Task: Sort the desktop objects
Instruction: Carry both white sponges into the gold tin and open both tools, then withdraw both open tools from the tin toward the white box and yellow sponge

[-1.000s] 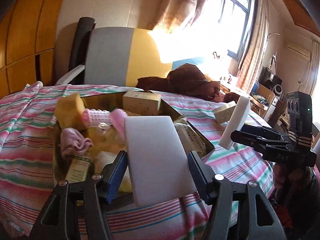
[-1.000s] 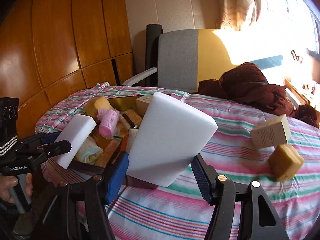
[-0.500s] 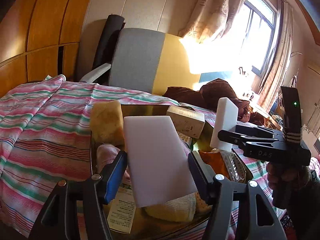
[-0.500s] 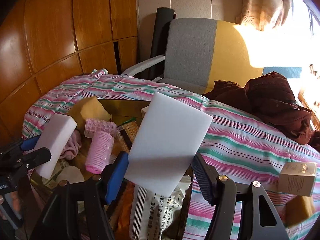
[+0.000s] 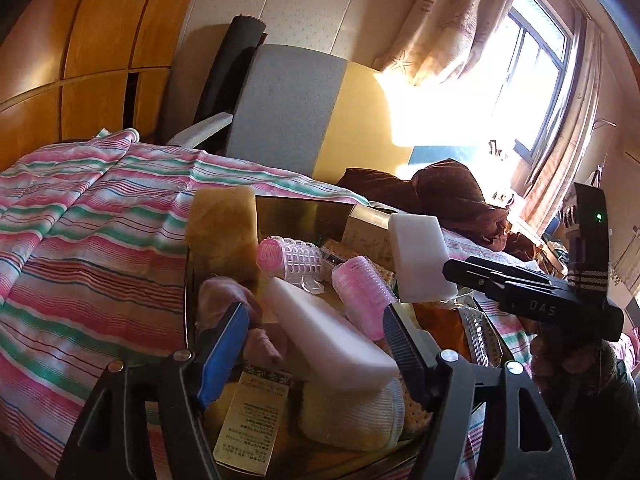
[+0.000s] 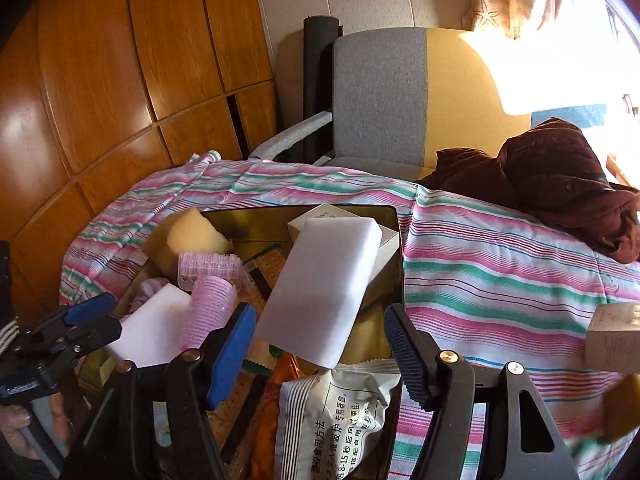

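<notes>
In the left wrist view a white sponge block lies tilted on the heap in the gold tray. My left gripper is open around it, with a gap at the blue pad. A second white sponge block leans on a cream box in the tray. My right gripper is open, and its right pad stands apart from the block. From the left wrist view, that block sits at the right gripper's tips.
The tray also holds a yellow sponge, two pink hair rollers, a pink cloth and snack packets. On the striped cloth to the right lie a box and another yellow sponge. A brown jacket and a chair are behind.
Both grippers moved over the tray and let go of their white sponge blocks. The left block now lies flat on the heap and the right block rests against the cream box.
</notes>
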Demonstrator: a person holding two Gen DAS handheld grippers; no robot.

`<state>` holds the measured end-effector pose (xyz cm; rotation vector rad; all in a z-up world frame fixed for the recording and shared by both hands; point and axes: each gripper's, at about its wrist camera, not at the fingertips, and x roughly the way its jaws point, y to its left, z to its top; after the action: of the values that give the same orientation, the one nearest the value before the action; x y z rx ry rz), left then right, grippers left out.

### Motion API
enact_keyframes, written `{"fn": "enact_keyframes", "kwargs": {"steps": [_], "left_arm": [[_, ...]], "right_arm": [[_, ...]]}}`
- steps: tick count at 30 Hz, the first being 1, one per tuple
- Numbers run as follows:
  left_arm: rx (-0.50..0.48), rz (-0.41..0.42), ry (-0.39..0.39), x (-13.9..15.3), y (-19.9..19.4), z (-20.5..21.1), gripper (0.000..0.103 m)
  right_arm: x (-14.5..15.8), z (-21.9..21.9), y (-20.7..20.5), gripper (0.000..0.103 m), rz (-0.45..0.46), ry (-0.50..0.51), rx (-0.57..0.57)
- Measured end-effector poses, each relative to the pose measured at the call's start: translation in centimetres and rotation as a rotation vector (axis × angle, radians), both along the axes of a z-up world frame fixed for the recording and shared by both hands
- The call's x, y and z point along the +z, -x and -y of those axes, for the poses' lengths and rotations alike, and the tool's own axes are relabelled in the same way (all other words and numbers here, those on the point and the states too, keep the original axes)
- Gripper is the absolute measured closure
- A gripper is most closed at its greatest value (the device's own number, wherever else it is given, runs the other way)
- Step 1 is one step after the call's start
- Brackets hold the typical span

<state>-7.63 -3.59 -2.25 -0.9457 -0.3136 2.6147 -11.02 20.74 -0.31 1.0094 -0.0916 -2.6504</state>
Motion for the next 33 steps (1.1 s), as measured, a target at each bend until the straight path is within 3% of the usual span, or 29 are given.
{"fn": "enact_keyframes", "kwargs": {"steps": [8,14,25,30,33], "left_arm": [[0.023,-0.046,-0.027,1.4,-1.8,0.4,0.031],[-0.075,-0.059,-0.017,2.4,-2.7,-2.9,0.031],[-0.374,-0.052,0.065,3.4,-4.7,-15.8,0.031],[-0.49,-0.065,0.106,4.5,-4.8,-22.2,0.031],[-0.546,-0.084,0.143,5.4,-4.7,-26.1,0.031]], "right_arm": [[0.5,-3.6,-3.4,0.035,-0.042,0.06,-0.097],[-0.8,-9.3,-7.8,0.034,-0.036,0.049,-0.249],[-4.1,-23.6,-15.9,0.03,-0.003,0.095,-0.653],[-4.7,-26.9,-17.7,0.028,-0.035,0.116,-0.738],[-5.4,-27.2,-17.6,0.028,-0.04,0.128,-0.731]]}}
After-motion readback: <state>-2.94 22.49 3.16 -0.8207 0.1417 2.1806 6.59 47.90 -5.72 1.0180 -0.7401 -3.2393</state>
